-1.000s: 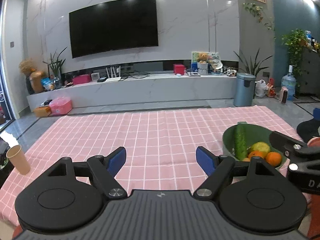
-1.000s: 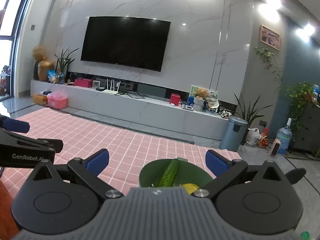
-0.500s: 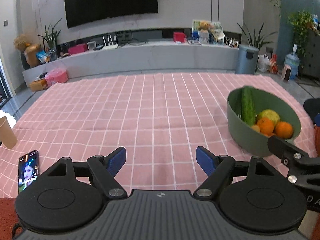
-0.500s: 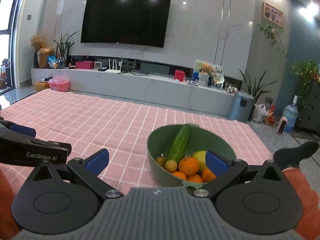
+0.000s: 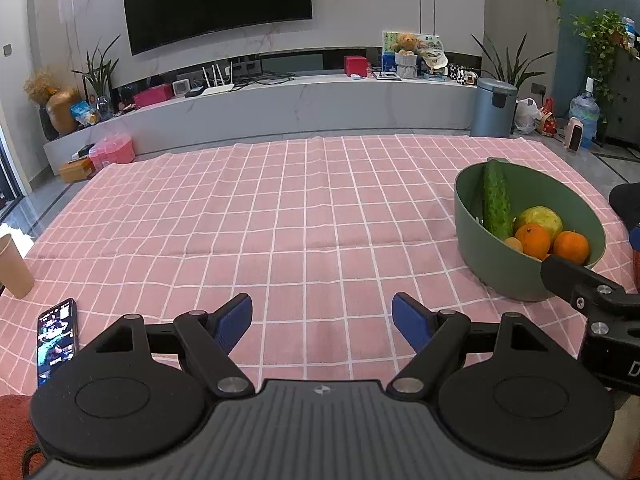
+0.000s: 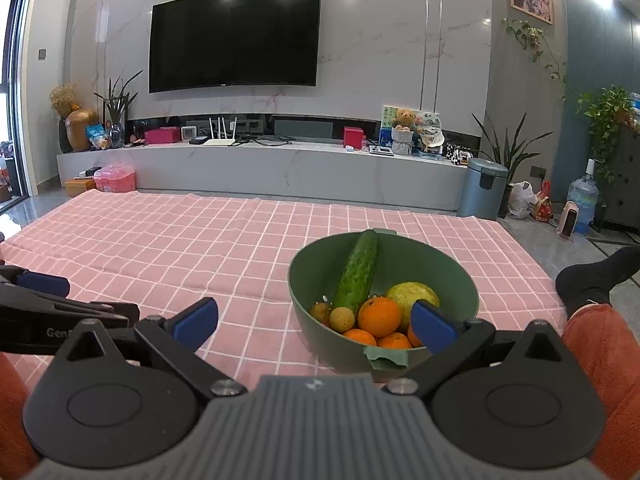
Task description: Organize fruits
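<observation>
A green bowl (image 6: pixel 460 276) (image 5: pixel 476 248) sits on the pink checked tablecloth (image 5: pixel 280 208), holding a cucumber (image 6: pixel 358 272) (image 5: pixel 496 200) leaning on its rim, several oranges (image 6: pixel 379 316) (image 5: pixel 532 240), a yellow-green fruit (image 6: pixel 408 294) and small brown round fruits (image 6: pixel 342 319). My right gripper (image 6: pixel 314 322) is open just in front of the bowl, its right fingertip (image 6: pixel 434 326) over the near rim. My left gripper (image 5: pixel 322 324) is open and empty above bare cloth, left of the bowl. The right gripper's arm (image 5: pixel 588 292) shows at the left wrist view's right edge.
A phone (image 5: pixel 56 340) with a lit screen and a paper cup (image 5: pixel 14 266) lie near the cloth's left edge. A person's black-socked foot (image 6: pixel 592 280) and red-orange sleeves (image 6: pixel 600 340) are at the right. A TV wall and cabinet stand beyond the table.
Both views have tilted down and drawn closer to the table, so the bowl's contents show fully. The phone came into the left wrist view. Both grippers stayed open.
</observation>
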Demonstrator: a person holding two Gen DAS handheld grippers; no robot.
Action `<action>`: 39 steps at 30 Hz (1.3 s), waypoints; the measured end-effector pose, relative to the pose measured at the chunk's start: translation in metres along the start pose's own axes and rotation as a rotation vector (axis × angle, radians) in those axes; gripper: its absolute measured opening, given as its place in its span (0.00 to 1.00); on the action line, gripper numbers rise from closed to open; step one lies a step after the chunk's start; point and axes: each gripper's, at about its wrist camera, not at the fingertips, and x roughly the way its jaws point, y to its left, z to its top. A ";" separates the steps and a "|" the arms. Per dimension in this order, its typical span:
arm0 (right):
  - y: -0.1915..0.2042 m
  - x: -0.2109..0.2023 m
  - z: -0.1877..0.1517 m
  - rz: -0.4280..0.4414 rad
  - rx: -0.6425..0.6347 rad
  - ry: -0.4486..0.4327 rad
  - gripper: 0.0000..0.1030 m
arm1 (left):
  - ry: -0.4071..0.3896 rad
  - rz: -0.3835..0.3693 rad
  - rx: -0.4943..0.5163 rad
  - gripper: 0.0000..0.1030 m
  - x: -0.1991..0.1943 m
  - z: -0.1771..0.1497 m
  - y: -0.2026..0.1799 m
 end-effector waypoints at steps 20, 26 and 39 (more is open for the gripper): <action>-0.001 -0.008 0.001 0.016 -0.007 -0.022 0.96 | -0.023 -0.004 -0.003 0.91 -0.007 0.006 0.001; -0.002 -0.008 0.001 0.023 0.001 -0.019 0.96 | -0.024 -0.002 -0.005 0.91 -0.008 0.005 0.001; -0.001 -0.008 0.000 0.033 -0.007 -0.025 0.96 | -0.026 -0.003 -0.005 0.91 -0.009 0.006 0.001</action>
